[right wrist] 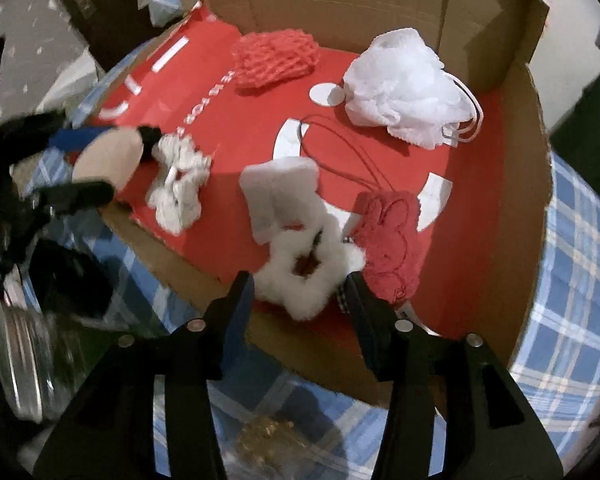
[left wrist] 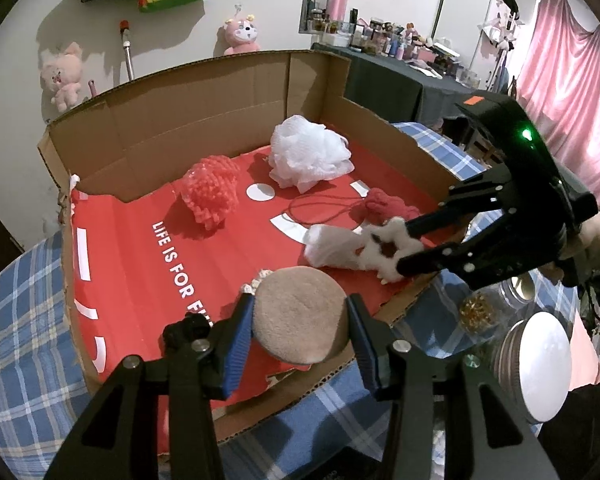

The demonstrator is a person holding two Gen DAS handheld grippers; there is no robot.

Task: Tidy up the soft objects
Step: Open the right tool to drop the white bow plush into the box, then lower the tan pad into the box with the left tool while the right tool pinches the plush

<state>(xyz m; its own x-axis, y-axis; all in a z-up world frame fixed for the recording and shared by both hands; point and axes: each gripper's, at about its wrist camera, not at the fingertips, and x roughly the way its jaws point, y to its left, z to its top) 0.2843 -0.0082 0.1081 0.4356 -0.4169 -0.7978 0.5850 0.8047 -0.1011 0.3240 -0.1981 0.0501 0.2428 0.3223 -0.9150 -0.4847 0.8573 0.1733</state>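
Across the box's (left wrist: pixel 204 120) red liner, white print reads "LIFE IS FOR", the rest hidden by the tan pad (left wrist: pixel 302 314) pinched in the left gripper (left wrist: pixel 300 318). Right gripper (right wrist: pixel 302 280) jaws flank the white scrunchie (right wrist: pixel 308 264) at the box's near edge, contact unclear.

The left wrist view looks down along its own fingers from the near edge of the cardboard box (left wrist: pixel 204 120), facing its far wall and the room beyond. The right wrist view sits close over the box's right edge (right wrist: pixel 536 184), facing across its red floor (somewhat blurred at the left). Both share the box interior, and each shows the other gripper.
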